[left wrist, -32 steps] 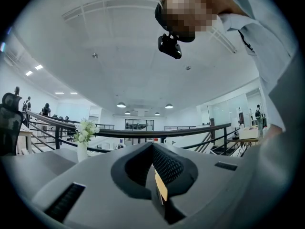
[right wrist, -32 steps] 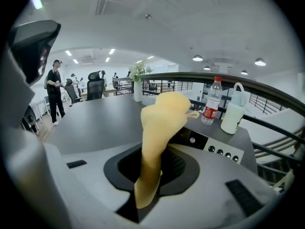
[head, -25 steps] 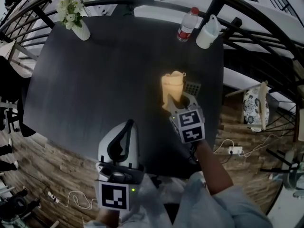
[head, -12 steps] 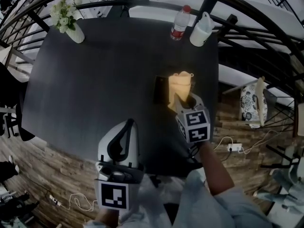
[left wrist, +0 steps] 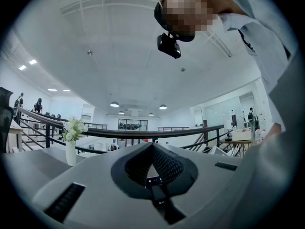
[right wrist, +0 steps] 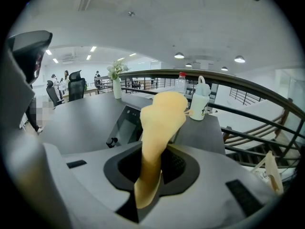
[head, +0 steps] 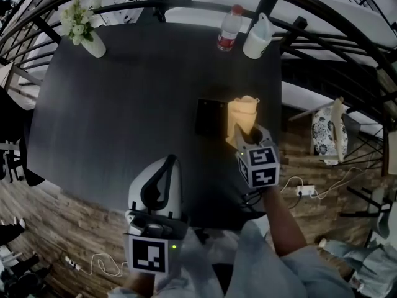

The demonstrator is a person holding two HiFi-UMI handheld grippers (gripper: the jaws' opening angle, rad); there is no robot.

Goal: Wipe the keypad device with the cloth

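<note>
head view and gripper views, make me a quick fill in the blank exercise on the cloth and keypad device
1. The right gripper has its fingers shut on the yellow ____.
2. In the head view the keypad device lies to the ____ of the cloth.
3. The left gripper is shut and holds ____.
4. The water bottle has a ____ cap.

Missing words: cloth; left; nothing; red

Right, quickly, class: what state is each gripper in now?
Left gripper: shut, nothing between its jaws.
Right gripper: shut on the yellow cloth.
</note>
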